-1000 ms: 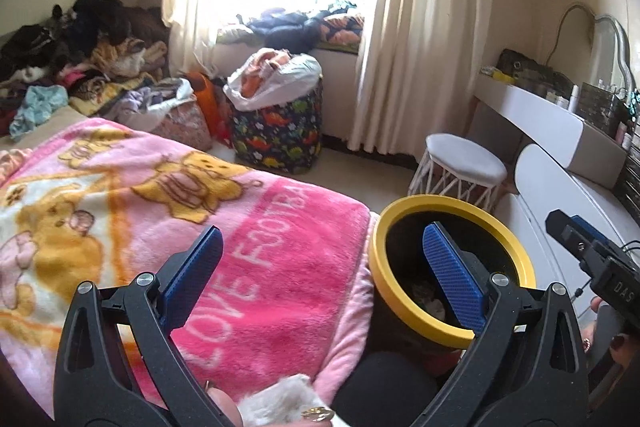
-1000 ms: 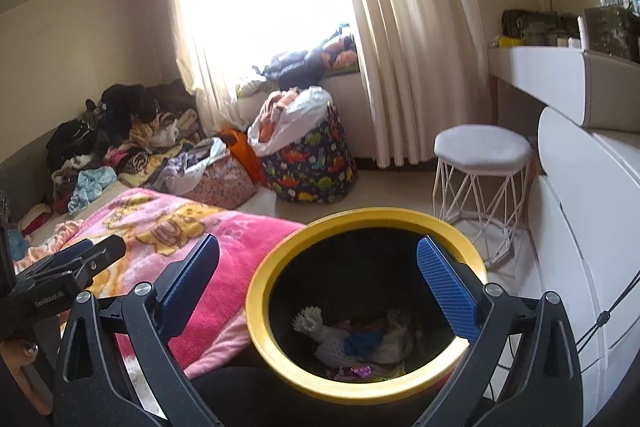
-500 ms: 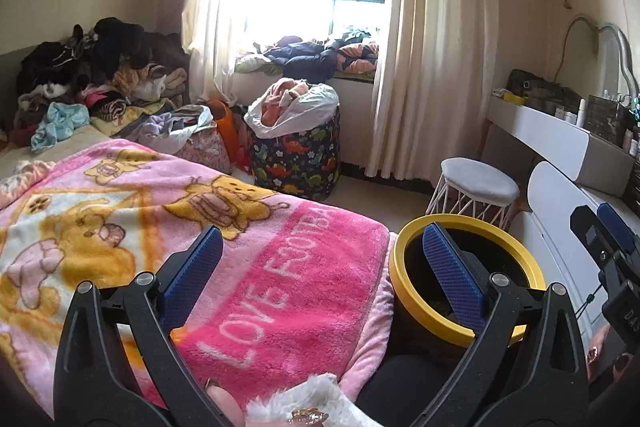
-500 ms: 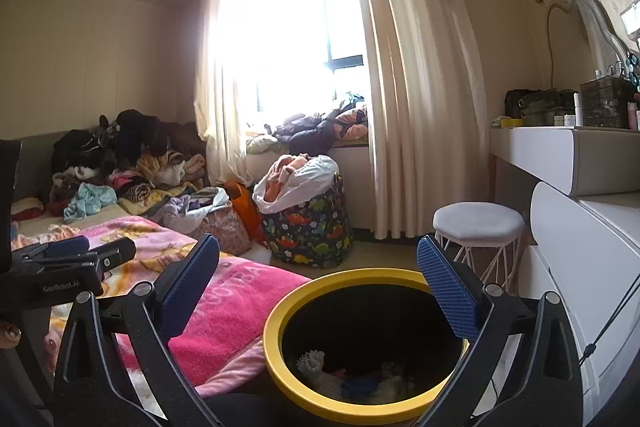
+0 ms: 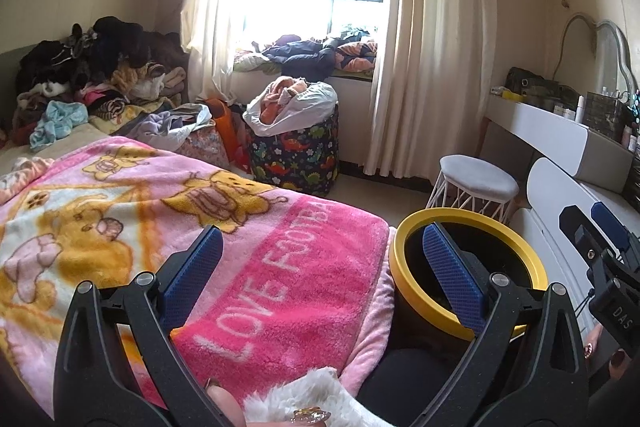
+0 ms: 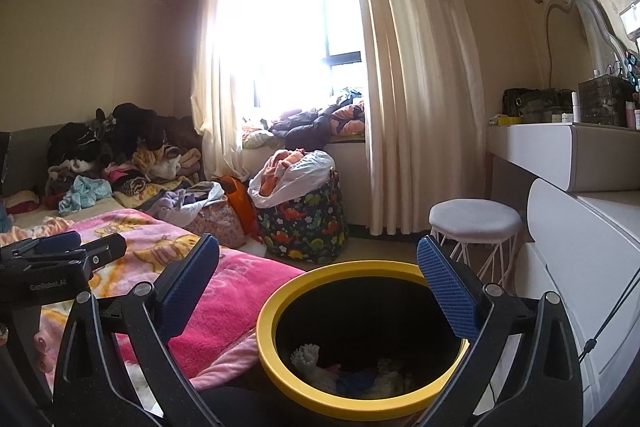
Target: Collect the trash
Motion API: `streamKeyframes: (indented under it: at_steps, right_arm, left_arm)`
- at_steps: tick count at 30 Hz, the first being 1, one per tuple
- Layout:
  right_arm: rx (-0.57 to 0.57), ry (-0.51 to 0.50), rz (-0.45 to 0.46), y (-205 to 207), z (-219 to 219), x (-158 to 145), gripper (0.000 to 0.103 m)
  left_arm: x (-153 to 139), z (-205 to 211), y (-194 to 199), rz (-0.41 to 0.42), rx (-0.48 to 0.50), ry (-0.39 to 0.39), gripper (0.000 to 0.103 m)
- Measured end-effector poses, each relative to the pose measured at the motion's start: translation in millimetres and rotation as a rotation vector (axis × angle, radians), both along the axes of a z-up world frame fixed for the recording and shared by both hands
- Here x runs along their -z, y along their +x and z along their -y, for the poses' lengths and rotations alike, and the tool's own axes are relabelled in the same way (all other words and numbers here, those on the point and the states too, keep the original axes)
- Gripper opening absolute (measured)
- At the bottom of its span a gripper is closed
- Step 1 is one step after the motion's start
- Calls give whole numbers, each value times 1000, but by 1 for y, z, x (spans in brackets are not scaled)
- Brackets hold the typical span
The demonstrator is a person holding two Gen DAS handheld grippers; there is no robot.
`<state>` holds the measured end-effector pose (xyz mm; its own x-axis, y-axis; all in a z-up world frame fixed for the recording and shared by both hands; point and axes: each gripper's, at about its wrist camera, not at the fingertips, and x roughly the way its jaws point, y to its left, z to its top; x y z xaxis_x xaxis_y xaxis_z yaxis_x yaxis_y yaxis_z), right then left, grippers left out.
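Note:
A black bin with a yellow rim [image 6: 280, 371] [image 5: 404, 227] stands beside the bed, close below both grippers. Inside it, the right wrist view shows white, blue and pink bits of trash [image 6: 352, 375]. My left gripper [image 5: 322, 267] is open and empty above the pink blanket [image 5: 280, 279], its right finger over the bin's rim. My right gripper [image 6: 318, 287] is open and empty right above the bin's mouth. Each gripper shows at the edge of the other's view.
A white stool [image 6: 474, 217] stands behind the bin, next to a white dresser [image 6: 580, 239]. A dinosaur-print basket of clothes [image 6: 304, 223] sits under the curtained window. Piled clothes [image 5: 100, 75] cover the far end of the bed. A furry white cuff [image 5: 304, 403] shows at the bottom.
Both grippers have tilted up and drawn back a little, so more of the window and ceiling shows and the bin sits lower in view. Both stayed open.

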<state>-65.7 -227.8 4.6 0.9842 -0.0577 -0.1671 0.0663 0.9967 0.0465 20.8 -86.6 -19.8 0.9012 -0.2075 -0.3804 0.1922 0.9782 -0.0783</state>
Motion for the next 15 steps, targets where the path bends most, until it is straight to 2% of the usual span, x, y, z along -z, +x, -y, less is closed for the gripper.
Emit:
streamKeyframes:
  at_steps: [15]
  right_arm:
    - [14, 3, -6, 3, 3, 6, 97]
  left_arm:
    - [4, -1, -1, 0, -6, 6, 92]
